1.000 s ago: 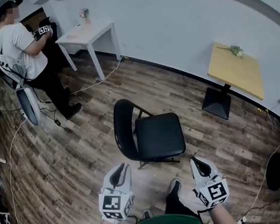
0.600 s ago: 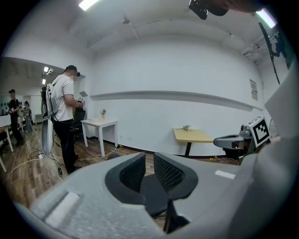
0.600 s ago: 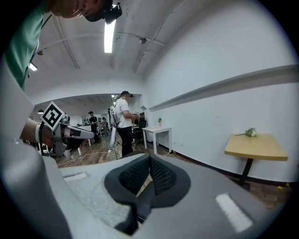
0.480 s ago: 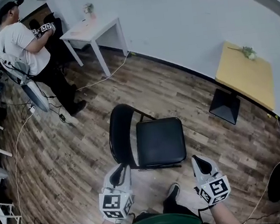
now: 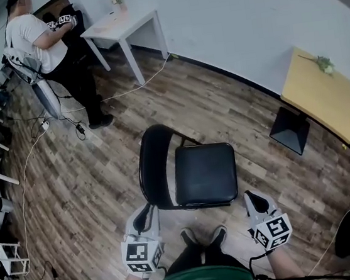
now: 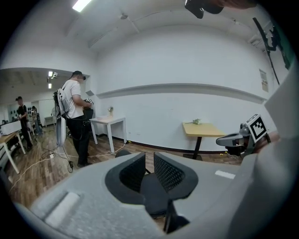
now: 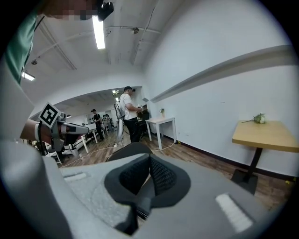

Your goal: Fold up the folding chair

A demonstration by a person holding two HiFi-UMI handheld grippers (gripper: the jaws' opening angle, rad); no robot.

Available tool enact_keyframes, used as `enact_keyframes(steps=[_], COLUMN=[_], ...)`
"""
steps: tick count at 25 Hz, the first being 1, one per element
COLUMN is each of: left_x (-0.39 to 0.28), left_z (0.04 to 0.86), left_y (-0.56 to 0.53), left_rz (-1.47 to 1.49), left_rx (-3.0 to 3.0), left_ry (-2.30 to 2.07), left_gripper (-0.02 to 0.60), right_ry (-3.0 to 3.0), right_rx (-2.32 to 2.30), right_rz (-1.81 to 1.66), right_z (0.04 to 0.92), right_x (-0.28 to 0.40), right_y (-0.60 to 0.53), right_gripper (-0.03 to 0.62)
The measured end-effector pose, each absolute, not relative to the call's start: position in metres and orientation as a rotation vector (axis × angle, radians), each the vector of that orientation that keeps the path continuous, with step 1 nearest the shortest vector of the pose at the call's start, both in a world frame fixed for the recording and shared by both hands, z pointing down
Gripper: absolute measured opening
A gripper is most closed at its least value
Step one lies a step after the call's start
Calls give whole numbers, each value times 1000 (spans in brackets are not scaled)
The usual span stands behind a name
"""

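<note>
1. Distance to the folding chair (image 5: 204, 174) has shrunk over the last second. I have walked up to it, and my shoes (image 5: 188, 236) now sit just beside the near edge of the seat (image 5: 206, 175), where more bare floor (image 5: 91, 178) lay between us before.
2. Both tongs have come forward and down with me. The left tongs (image 5: 147, 213) now end just beside the lower end of the backrest (image 5: 153, 167), and the right tongs (image 5: 253, 199) end near the seat's right-hand near corner. Neither touches the chair as far as I can see.
3. Both tongs are closed with nothing in them.
4. The chair stands fully unfolded on the wooden floor, seat flat, backrest to the left in the head view. My reading is that the approach is done and folding has not begun. The tongs would have to open before taking hold of seat or back.
5. Count:
   - One folding chair.
   - Two tongs.
   - Two desks: a white desk (image 5: 124, 23) at the far wall and a wooden desk (image 5: 315, 97) at the right.
   - One other person (image 5: 42, 38) by the white desk, and a further figure (image 6: 21, 112) far back in the left gripper view.
</note>
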State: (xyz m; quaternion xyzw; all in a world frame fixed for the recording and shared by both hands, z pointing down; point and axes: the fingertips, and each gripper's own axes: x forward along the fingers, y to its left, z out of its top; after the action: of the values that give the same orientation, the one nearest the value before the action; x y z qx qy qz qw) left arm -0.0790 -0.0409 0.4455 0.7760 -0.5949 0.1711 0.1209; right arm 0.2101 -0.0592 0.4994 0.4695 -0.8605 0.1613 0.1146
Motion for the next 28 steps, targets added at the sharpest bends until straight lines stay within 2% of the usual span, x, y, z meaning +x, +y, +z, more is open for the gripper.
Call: enact_keyframes(steps=[9, 11, 14, 16, 21, 26, 27, 28], left_x=[-142, -155, -173, -183, -192, -195, -195, -195], left_z=[485, 500, 528, 548, 589, 627, 633, 640], left_y=[-65, -73, -82, -88, -102, -114, -116, -119], left_rz=[497, 522, 524, 515, 542, 611, 632, 653], left_rx=[2180, 2154, 2080, 2027, 1954, 1878, 1864, 1852], left_ry=[-1709, -1693, -1632, -1583, -1505, -1494, -1496, -1499], left_gripper=[70, 123, 260, 285, 285, 285, 285, 285], right_ry=[-2400, -2380, -2352, -2341, -2316, -2249, -2226, -2205], right_rx=[1467, 1496, 1511, 1521, 1524, 1532, 1536, 1533], right_rz=[567, 605, 595, 592, 651, 811, 845, 878], right_z=[523, 526, 525, 525, 553, 625, 642, 658], right_x=[195, 192, 184, 179, 178, 194, 200, 207], right_y=[-74, -80, -87, -91, -104, -126, -132, -138], right_gripper=[3, 3, 3, 3, 3, 3, 32, 105])
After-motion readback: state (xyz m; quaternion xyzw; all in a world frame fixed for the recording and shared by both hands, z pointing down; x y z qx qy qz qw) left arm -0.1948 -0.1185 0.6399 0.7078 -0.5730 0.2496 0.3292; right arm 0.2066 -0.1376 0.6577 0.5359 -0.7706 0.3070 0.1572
